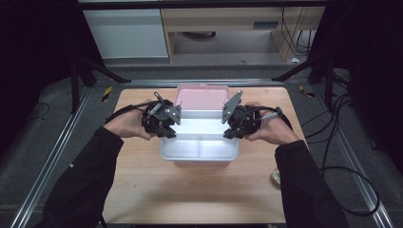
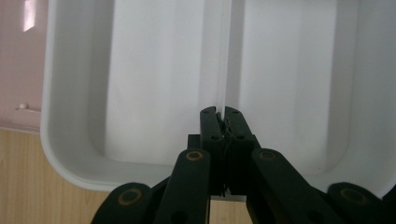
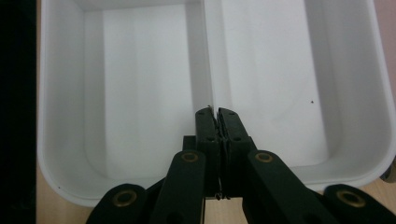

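A white two-compartment tray [image 1: 199, 156] hangs over the middle of the wooden table [image 1: 190, 194], held at both ends. My left gripper [image 1: 167, 133] is at its left end and my right gripper [image 1: 231, 133] at its right end. In the left gripper view the jaws [image 2: 221, 114] are shut on the end of the tray's middle divider [image 2: 224, 56]. In the right gripper view the jaws [image 3: 216, 113] pinch the same divider [image 3: 208, 51] from the other end. Both compartments hold nothing. A pink container [image 1: 202, 97] lies right behind the tray, partly hidden by it.
A small round object [image 1: 275, 176] sits at the table's right edge beside my right sleeve. Black cables [image 1: 342, 142] trail off to the right. Black stand legs [image 1: 102, 71] flank the far corners, and a cabinet [image 1: 126, 33] stands behind.
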Demonstrator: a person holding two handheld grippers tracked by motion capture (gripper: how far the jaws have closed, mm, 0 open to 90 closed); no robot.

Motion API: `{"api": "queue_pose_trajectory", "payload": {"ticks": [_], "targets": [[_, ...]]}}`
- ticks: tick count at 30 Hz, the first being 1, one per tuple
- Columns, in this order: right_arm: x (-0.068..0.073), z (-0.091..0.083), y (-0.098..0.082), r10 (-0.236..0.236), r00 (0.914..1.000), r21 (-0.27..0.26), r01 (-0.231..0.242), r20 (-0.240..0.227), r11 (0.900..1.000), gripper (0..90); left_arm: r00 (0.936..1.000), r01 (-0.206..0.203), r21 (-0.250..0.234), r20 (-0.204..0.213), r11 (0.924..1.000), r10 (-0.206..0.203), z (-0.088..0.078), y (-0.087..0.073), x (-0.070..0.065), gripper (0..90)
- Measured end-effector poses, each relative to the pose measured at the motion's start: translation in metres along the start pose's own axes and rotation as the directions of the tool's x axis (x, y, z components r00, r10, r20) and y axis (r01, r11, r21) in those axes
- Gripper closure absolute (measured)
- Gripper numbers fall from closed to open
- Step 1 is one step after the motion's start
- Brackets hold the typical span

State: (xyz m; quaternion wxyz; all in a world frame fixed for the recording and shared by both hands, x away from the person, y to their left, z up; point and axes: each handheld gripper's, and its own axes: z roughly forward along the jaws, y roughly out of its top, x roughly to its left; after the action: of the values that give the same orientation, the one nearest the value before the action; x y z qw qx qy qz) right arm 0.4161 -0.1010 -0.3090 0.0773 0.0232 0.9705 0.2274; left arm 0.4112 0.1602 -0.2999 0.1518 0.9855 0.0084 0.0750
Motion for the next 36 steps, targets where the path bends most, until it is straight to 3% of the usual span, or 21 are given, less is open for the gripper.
{"api": "queue_pose_trajectory", "payload": {"ticks": [4, 5, 7, 17, 24, 33, 36], "targets": [[0.027, -0.002, 0.0, -0.018, 0.9998, -0.011, 0.018, -0.01, 1.0, 89.5, 1.0, -0.006, -0.011, 0.006, 0.9999, 0.006, 0.0, -0.004, -0.024, 87.8], [0.027, -0.002, 0.0, -0.018, 0.9998, -0.011, 0.018, -0.01, 1.0, 89.5, 1.0, -0.006, -0.011, 0.006, 0.9999, 0.006, 0.0, -0.004, -0.024, 87.9], [0.044, -0.001, -0.002, -0.02, 0.9997, -0.008, 0.02, -0.016, 1.0, 89.5, 0.9999, -0.012, -0.012, 0.008, 0.9999, 0.012, 0.001, -0.005, -0.041, 88.0], [0.087, 0.0, -0.009, -0.021, 0.9995, -0.029, 0.02, -0.025, 0.999, 89.5, 0.9998, 0.006, -0.033, 0.018, 0.9994, -0.005, 0.004, -0.011, -0.084, 87.9], [0.102, 0.017, -0.018, -0.01, 0.9985, -0.039, 0.008, -0.053, 0.999, 89.4, 0.9992, 0.018, -0.042, 0.037, 0.9989, -0.017, 0.018, -0.019, -0.097, 87.9], [0.121, 0.053, -0.033, 0.008, 0.9936, -0.024, -0.011, -0.112, 1.0, 89.3, 0.9953, 0.041, -0.036, 0.089, 0.9985, -0.038, 0.056, -0.034, -0.122, 88.1], [0.125, 0.064, -0.037, 0.016, 0.992, -0.017, -0.018, -0.125, 1.0, 89.1, 0.9946, 0.048, -0.039, 0.094, 0.9981, -0.045, 0.068, -0.038, -0.124, 88.0]]}}
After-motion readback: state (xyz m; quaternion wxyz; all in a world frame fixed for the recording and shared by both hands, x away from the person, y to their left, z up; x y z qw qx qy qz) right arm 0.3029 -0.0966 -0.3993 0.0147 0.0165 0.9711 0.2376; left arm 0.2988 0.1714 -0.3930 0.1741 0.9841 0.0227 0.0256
